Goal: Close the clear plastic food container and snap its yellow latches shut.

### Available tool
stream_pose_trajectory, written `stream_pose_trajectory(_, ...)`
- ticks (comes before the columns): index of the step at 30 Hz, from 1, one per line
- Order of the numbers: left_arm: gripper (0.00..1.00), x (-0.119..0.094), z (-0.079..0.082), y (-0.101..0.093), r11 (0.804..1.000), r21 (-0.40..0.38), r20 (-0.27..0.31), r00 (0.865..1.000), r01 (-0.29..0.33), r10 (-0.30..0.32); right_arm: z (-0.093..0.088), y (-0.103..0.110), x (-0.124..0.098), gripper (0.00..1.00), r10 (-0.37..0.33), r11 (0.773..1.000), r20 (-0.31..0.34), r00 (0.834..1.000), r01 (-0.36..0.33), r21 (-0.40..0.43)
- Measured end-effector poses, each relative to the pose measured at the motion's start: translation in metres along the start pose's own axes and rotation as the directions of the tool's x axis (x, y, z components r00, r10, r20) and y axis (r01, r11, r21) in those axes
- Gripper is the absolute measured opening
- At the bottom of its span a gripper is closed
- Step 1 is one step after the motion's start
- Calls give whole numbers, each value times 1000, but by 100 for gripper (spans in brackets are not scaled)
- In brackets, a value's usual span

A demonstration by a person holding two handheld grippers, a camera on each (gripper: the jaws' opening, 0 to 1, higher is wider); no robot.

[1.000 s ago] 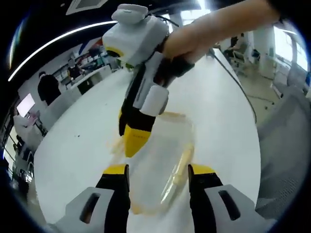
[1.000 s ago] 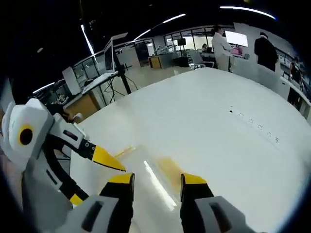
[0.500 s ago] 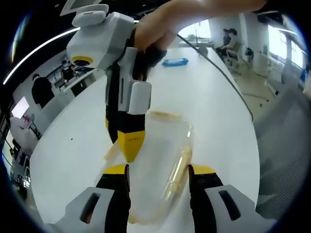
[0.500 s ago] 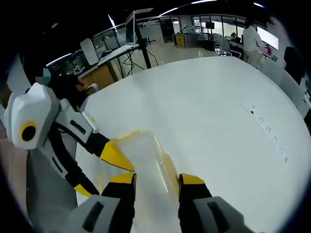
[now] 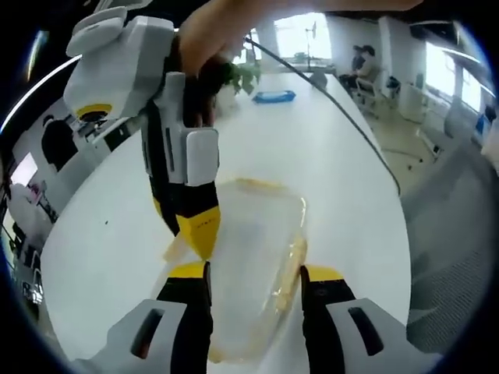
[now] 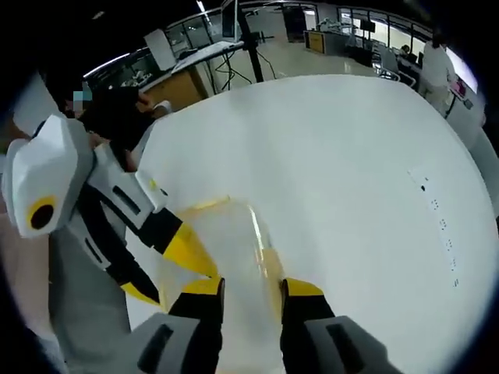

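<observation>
My left hand-held gripper stands open astride the clear container on the white table. My right hand-held gripper, jaws narrowly parted, holds nothing and hovers over the lid. I should press squarely on the side yellow latch while steadying the container.

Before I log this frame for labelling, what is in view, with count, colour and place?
Food container: one, clear, on the table between both tongs.
Latches: yellow, along the container's edges; count unclear.
Table: one, white, large.
Tray-like item: one, blue, far end of the table.
Plant: one, green, far end.
People: several, in the background.
Hand: one, holding the right tongs.
Left tongs: yellow tips, open.
Right tongs: yellow tips, open.
</observation>
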State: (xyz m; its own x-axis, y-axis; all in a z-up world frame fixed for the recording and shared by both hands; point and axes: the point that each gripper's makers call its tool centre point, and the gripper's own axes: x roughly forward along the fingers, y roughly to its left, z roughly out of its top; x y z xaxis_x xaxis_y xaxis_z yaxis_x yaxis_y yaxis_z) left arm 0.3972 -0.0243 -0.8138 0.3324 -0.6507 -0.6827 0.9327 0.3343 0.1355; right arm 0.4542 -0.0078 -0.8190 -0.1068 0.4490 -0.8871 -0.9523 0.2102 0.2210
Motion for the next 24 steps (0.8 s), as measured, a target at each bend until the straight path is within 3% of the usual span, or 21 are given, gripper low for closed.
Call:
stream_pose_trajectory(4, 42, -1, 0, -1, 1000, -19, 1, 1000, -2, 2, -1, 0, 1, 25, 16, 1000, -106, 994, -16, 5)
stream_pose_trajectory(10, 42, -1, -1, -1, 1000, -21, -11, 1000, 0, 0, -1, -2, 4, 25, 82, 997, -148, 985, -80, 24)
stream_pose_trajectory(15, 42, -1, -1, -1, 1000, -21, 5, 1000, -4, 5, -1, -1, 5, 25, 106, 994, -235, 966, -102, 29)
stream_pose_trajectory(24, 42, -1, -1, -1, 1000, -12, -5, 1000, 5, -5, -3, -3, 7, 25, 181, 983, -229, 956, -172, 61)
